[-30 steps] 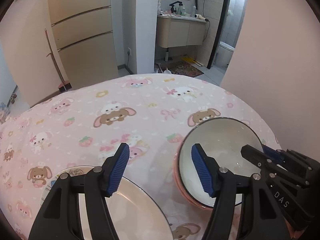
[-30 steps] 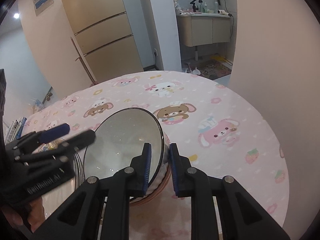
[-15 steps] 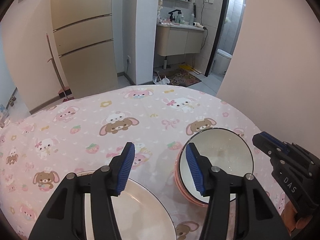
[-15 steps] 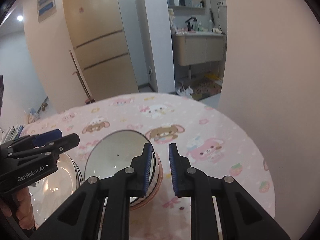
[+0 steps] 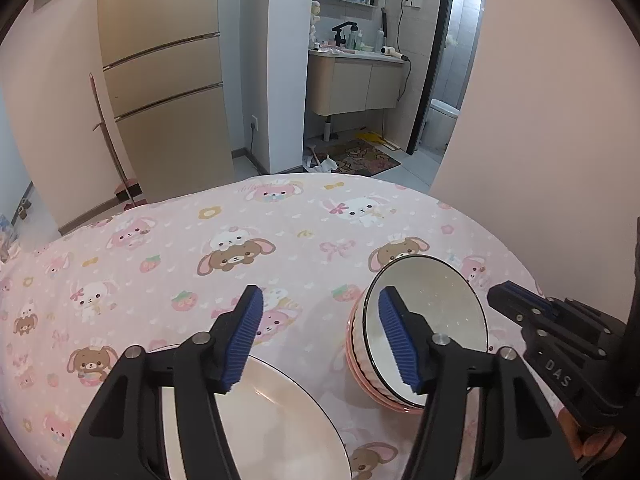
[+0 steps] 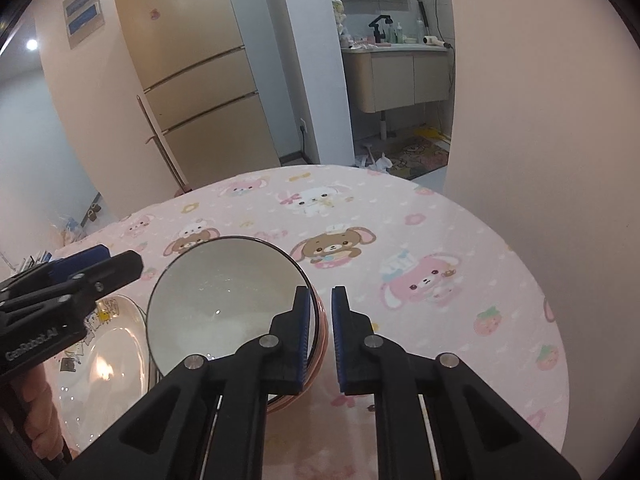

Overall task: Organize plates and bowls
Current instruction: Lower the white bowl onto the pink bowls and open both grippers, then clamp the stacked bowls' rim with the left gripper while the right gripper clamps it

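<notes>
The right gripper (image 6: 319,336) is clenched on the near-right rim of the white bowl (image 6: 224,300), one pad inside the rim and one outside; the bowl sits nested in pink bowls (image 5: 360,368) on the pink cartoon-print tabletop (image 6: 400,240). The left gripper (image 5: 320,340) hovers with its jaws opening and nothing between them, above the far edge of a white plate (image 5: 276,416) lying directly beneath it. The bowl stack stands just to the right of the left gripper, close beside the plate.
</notes>
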A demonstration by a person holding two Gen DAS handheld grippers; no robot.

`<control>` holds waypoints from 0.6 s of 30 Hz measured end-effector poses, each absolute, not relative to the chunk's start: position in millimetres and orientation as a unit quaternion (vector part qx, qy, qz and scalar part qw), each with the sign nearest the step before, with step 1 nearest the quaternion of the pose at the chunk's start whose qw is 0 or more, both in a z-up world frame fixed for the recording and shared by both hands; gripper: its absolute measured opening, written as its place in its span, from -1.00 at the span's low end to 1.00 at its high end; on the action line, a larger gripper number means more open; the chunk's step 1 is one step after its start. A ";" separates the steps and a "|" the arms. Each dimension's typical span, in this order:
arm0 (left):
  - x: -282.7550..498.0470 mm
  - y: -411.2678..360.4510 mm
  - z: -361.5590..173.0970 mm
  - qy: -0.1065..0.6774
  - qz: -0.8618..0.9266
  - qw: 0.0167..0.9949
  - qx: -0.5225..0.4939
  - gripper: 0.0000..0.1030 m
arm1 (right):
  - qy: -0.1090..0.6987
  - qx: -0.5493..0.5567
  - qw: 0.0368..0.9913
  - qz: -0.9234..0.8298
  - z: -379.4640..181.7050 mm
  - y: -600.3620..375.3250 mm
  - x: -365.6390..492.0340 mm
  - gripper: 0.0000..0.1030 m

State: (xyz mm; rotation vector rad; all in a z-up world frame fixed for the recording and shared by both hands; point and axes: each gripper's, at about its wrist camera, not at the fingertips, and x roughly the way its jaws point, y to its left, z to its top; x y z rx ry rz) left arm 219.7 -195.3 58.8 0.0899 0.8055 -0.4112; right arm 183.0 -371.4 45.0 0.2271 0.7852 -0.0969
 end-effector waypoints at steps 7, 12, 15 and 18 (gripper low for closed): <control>216.8 -202.6 53.2 0.374 -0.210 0.901 0.063 0.30 | 0.382 0.119 0.915 -0.044 44.9 -377.1 177.7 -0.76; 211.9 -207.7 56.6 0.370 -0.231 0.898 0.056 0.30 | 0.370 0.123 0.920 -0.041 51.3 -382.6 165.4 -0.76; 216.3 -214.4 64.0 0.356 -0.220 0.903 0.090 0.64 | 0.367 0.134 0.920 -0.042 55.5 -388.6 162.3 -0.76; 227.6 -219.0 70.2 0.368 -0.257 0.888 0.103 0.86 | 0.364 0.158 0.917 -0.040 57.6 -397.6 163.3 -0.74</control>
